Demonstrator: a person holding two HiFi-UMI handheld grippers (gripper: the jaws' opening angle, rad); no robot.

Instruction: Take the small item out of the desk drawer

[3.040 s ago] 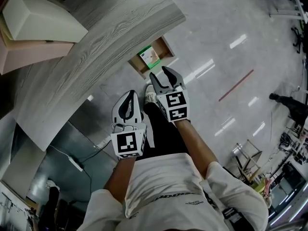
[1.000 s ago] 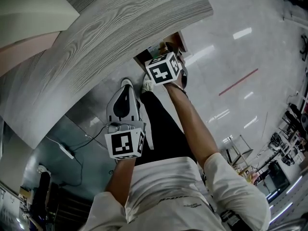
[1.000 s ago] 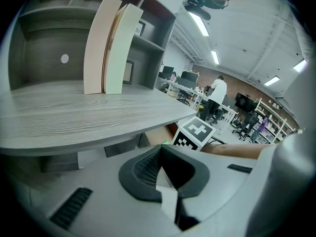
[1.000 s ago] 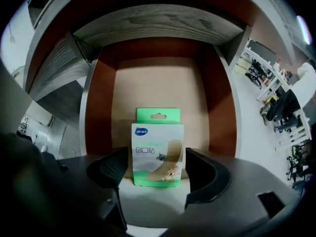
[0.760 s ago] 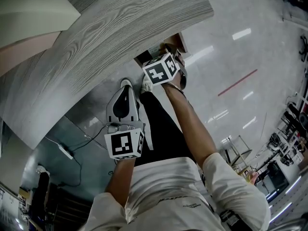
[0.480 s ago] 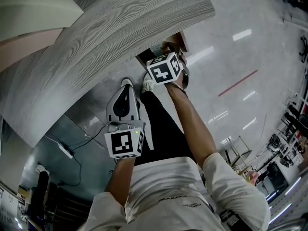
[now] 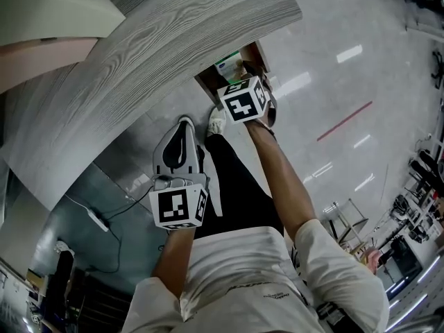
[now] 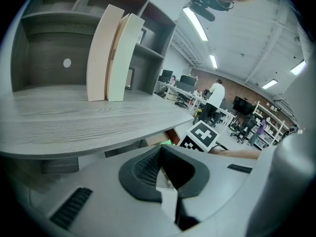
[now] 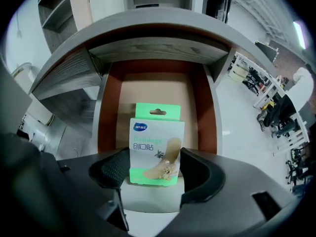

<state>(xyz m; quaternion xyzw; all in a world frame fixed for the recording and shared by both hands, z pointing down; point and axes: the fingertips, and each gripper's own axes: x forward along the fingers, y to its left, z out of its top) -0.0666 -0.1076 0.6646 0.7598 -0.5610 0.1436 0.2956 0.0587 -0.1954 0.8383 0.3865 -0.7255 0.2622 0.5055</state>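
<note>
Glossy grey floor [image 7: 347,82] spreads under me, crossed by a thin red stripe [image 7: 345,121], and the grey wood-grain desk top [image 7: 173,54] curves over the open drawer [image 9: 106,107], whose walls are reddish brown and whose bottom is pale tan.

The task's thing is a small bandage box [image 9: 155,147]: a white front with a bright green border and hang tab, a blue oval logo, green lettering and a picture of a skin-coloured plaster. It stands upright over the front part of the drawer, face toward my right gripper's camera. My right gripper [image 9: 154,158] has its jaws closed against the box's two side edges, and the lower half of the box sits down between the dark pads. From the head view only the green top of the box [image 7: 229,64] peeks out beyond the gripper's marker cube.

My left gripper [image 8: 160,154] hangs low beside my knee, well away from the drawer, its fingertips drawn together with nothing in them. Two foam slabs [image 8: 111,53], one peach and one cream, stand on edge on the desk top. A power strip [image 7: 97,220] lies on the floor under the desk, and my white shoe [image 7: 217,121] is just short of the drawer front. The overhanging desk edge shades the drawer's back, but nothing blocks the box.

Three seconds ago the box lay flat in the drawer and my right gripper hovered open by my knee; half a second ago the cube hid the box almost entirely
</note>
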